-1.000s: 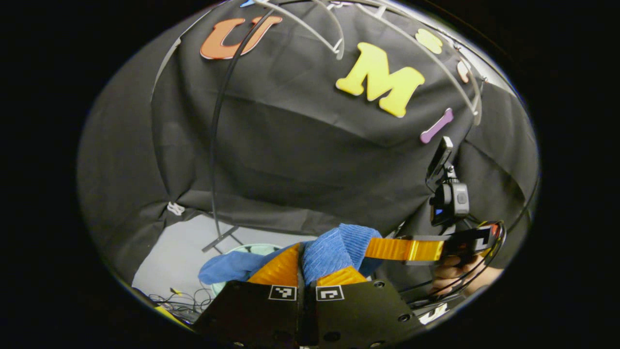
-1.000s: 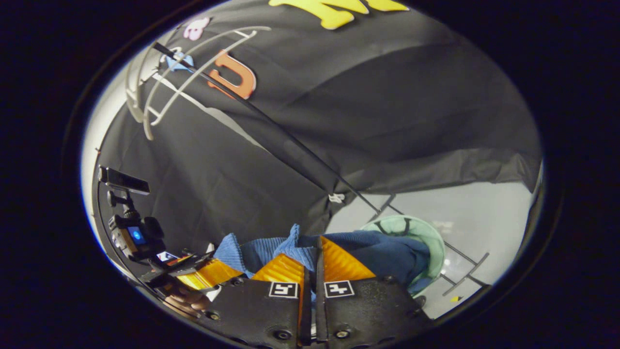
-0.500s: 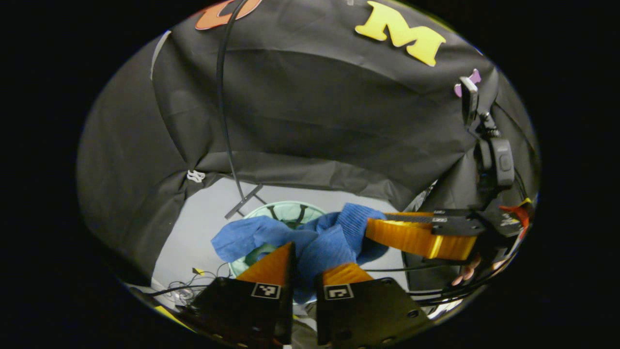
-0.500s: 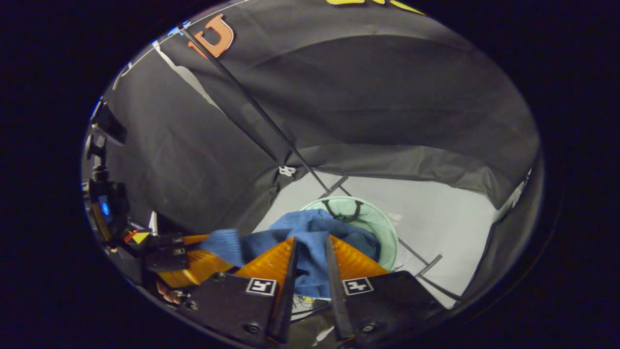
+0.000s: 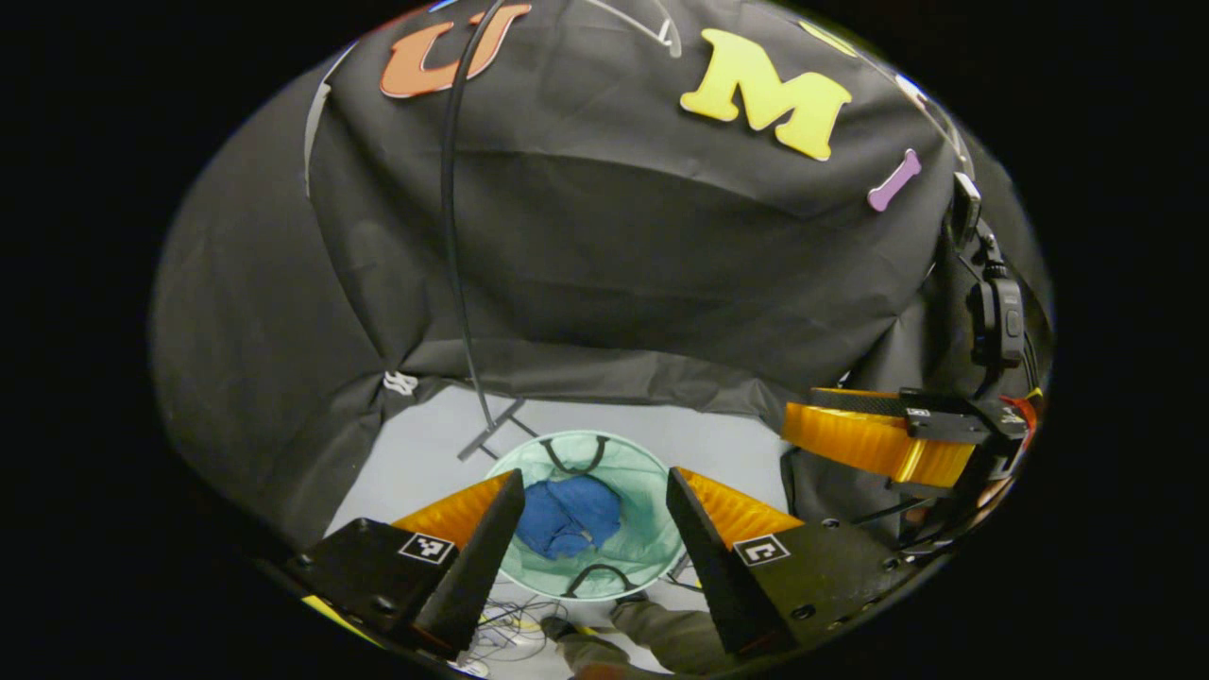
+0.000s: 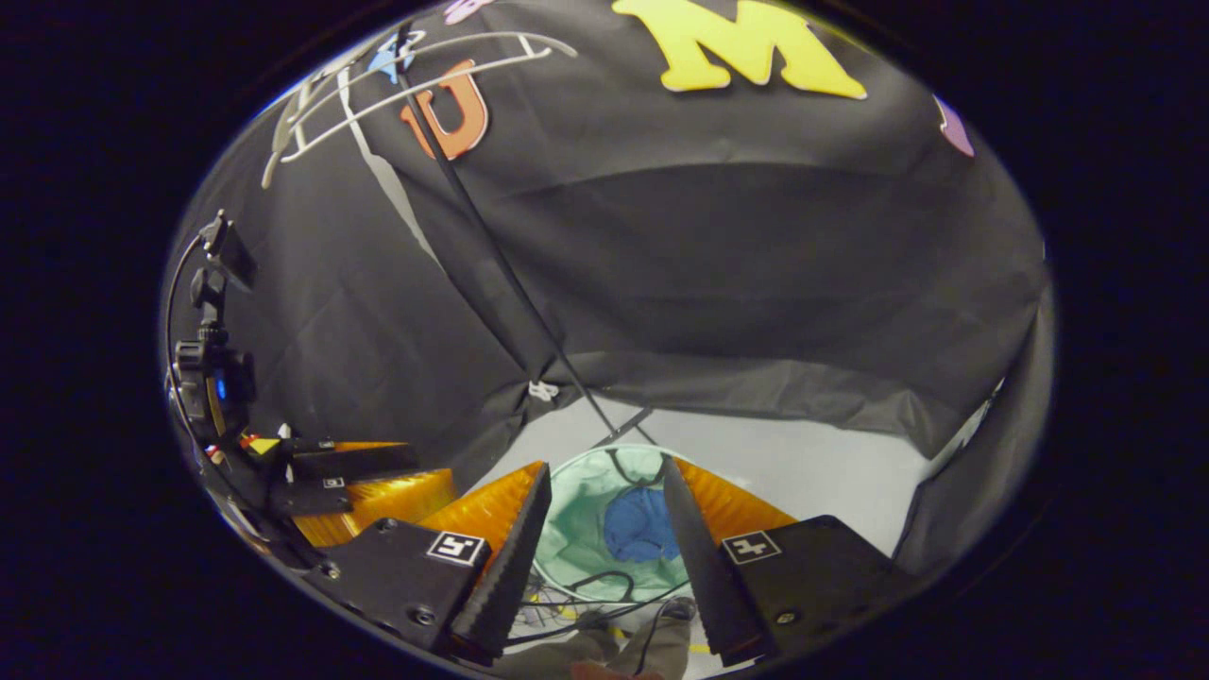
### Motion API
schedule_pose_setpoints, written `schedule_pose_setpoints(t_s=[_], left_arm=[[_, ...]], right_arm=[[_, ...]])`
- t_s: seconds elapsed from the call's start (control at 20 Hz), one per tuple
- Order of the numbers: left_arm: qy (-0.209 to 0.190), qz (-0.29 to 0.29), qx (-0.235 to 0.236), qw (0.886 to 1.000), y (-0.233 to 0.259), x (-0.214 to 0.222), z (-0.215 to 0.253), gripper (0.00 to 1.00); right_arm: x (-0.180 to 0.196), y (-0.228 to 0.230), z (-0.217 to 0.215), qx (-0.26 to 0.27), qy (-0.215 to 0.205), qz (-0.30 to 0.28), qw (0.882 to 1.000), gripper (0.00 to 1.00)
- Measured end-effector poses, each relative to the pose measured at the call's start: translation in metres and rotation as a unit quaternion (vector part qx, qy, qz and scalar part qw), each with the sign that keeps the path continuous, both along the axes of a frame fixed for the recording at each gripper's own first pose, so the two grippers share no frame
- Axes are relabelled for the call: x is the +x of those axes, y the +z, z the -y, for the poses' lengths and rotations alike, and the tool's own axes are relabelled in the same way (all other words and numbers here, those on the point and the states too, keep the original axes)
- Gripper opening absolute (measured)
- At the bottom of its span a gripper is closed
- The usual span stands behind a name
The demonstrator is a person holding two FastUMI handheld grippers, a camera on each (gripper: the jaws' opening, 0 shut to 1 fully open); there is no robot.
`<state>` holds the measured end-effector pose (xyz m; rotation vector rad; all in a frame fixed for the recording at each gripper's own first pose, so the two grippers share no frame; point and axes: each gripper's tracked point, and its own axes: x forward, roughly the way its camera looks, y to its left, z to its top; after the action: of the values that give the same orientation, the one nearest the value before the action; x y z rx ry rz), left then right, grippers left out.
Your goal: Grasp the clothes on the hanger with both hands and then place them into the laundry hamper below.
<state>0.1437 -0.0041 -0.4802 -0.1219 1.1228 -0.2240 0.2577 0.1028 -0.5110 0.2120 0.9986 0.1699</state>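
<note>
The blue clothes [image 5: 567, 515] lie crumpled inside the mint-green mesh hamper [image 5: 652, 491] on the grey floor, well below both grippers. In the left gripper view my left gripper [image 5: 593, 482] is open, its orange fingers spread wide with nothing between them, framing the hamper. My right gripper [image 5: 803, 420] hangs at the right, side-on. In the right gripper view my right gripper [image 6: 605, 470] is also open above the hamper [image 6: 576, 519], with the blue clothes [image 6: 638, 524] seen between its fingers. The left gripper [image 6: 416, 477] is at the left, beside it.
The rack's thin black pole [image 6: 491, 246] rises from cross feet just behind the hamper, with a bare white hanger [image 6: 416, 66] at its top. Cables [image 5: 515, 619] and a person's leg [image 5: 652, 637] are on the floor in front of the hamper.
Both grippers opened and let go of the blue clothes, which dropped into the hamper. Both views tilted back up a little.
</note>
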Motion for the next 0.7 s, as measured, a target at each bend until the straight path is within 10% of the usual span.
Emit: schedule_pose_setpoints(t_s=[0.7], left_arm=[[0.001,0.230,0.002,0.973,0.229,-0.016,-0.044,0.96]], right_arm=[[-0.090,0.259,-0.024,-0.077,-0.074,0.230,0.967,0.98]])
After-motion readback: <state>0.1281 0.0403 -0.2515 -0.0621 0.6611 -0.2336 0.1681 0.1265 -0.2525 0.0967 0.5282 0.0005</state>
